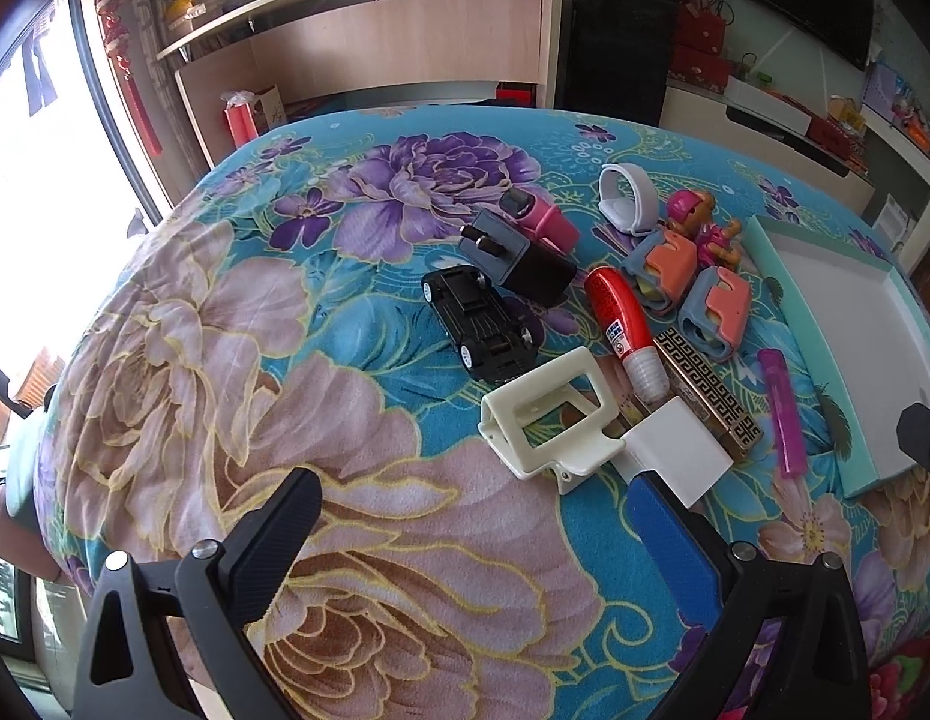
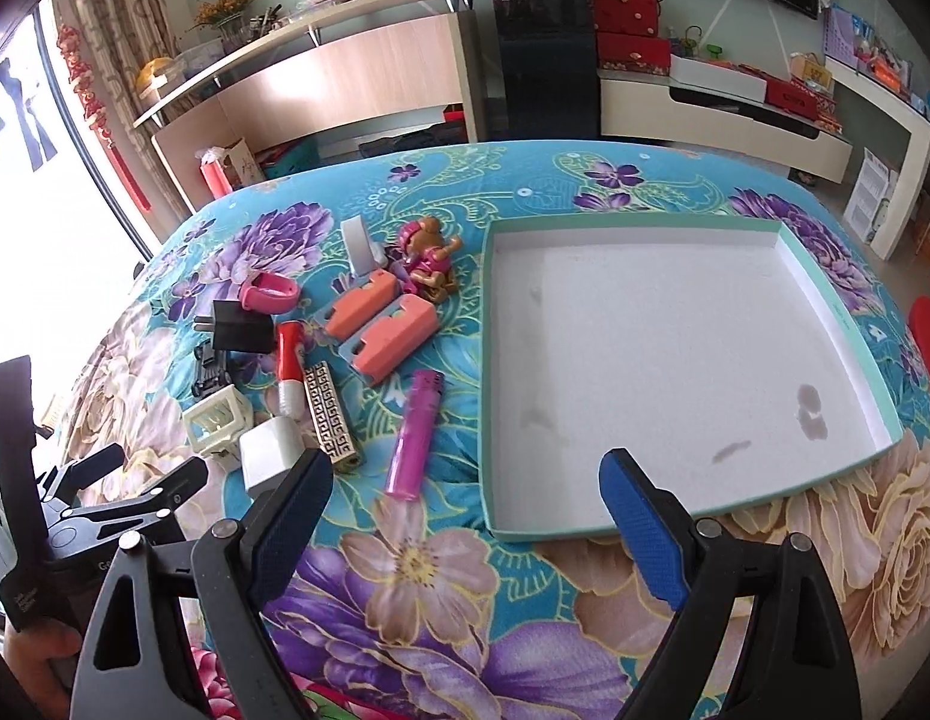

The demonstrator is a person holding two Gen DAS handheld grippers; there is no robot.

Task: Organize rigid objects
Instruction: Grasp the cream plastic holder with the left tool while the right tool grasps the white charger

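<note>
Hovering with both jaws wide open, holding nothing; best to straddle the white block (image 1: 675, 450) squarely, then drop into the tray (image 2: 837, 312) at bed's right edge.

Hardly any print here that you can read.
On the red glue tube (image 1: 626, 324) you see a small blue-and-white label and a round red prohibition sign near its ribbed white end, but the characters are too small to make out. The white lettering on the left claw's handle (image 2: 22, 597) is blurred.
</note>
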